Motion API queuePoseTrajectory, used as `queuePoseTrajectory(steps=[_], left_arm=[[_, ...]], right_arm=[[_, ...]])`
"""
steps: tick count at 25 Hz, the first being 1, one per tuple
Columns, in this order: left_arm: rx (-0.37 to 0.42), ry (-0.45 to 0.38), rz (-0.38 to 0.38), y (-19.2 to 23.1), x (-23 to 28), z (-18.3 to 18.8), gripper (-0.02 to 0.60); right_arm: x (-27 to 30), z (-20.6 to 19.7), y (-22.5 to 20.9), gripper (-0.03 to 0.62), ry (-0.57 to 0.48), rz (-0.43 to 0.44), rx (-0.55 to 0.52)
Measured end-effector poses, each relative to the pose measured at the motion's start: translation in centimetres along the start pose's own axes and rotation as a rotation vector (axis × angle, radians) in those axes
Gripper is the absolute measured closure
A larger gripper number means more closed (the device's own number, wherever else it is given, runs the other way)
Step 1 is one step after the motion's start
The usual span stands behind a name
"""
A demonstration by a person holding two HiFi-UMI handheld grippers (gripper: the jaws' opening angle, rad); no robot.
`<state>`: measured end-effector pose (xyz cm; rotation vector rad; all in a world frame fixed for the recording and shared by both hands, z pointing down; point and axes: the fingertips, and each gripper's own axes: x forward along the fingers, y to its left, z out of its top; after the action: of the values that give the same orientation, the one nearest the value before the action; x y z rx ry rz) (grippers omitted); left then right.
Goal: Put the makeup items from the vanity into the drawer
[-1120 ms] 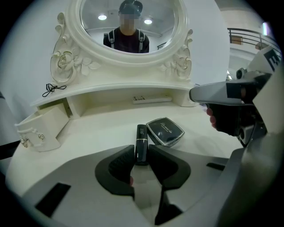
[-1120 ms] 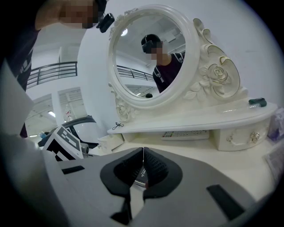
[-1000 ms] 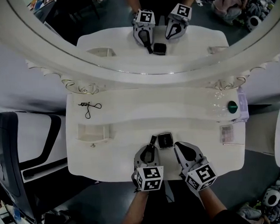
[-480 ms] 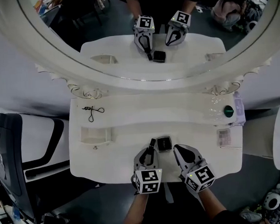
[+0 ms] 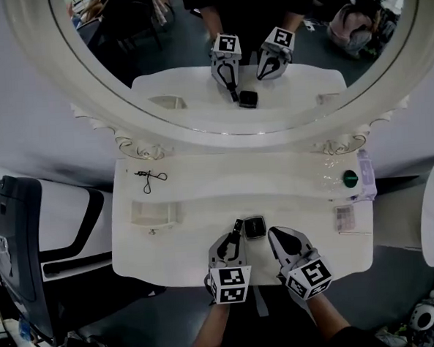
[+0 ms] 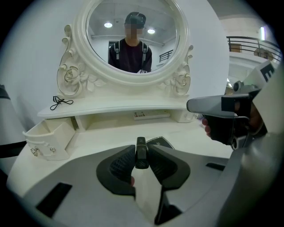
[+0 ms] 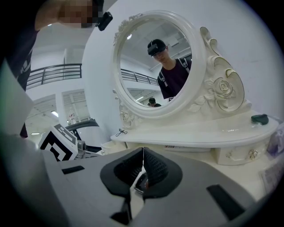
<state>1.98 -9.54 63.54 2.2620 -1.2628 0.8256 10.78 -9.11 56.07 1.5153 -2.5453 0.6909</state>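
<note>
Left hand-held gripper near vanity edge

A square black compact lies front-centre on the white tabletop; a small open white drawer stands left, a black wire eyelash curler behind it.

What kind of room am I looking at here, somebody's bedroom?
Probably a staged dressing corner in a large hall, not a bedroom. There is a white vanity table with an ornate white oval mirror and a small open white drawer, yet a dark balcony railing shows beyond.
</note>
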Motion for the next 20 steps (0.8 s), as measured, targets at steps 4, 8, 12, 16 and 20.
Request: queuePoseTrajectory(steps=[4, 8, 12, 16, 20], left_arm=[[0.004, -0.036, -0.01, -0.3, -1.0, 1.4, 0.48], [0.015, -0.079, -0.016, -0.6, -2.7, 3.6, 0.482], [0.039, -0.143, -0.012, -0.8, -4.8, 6.0, 0.482], [0.047, -0.205, -0.022, -1.5, -6.9, 8.1, 0.482], [0.057, -0.263, -0.03, -2.5, -9.0, 10.1, 0.482]], right_arm=[[-0.3, 1.0, 0.5, 0.569, -0.013, 0.002, -0.002], [-0.9, 2.2, 1.3, 0.569, -0.027, 0.015, -0.018], [-1.8, 3.5, 2.1, 0.569, -0.049, 0.024, -0.029], [-2.8, 5.0, 3.0, 0.569, -0.083, 0.031, -0.038], [-3.8, 6.3, 3.6, 0.569, -0.116, 0.037, -0.046]])
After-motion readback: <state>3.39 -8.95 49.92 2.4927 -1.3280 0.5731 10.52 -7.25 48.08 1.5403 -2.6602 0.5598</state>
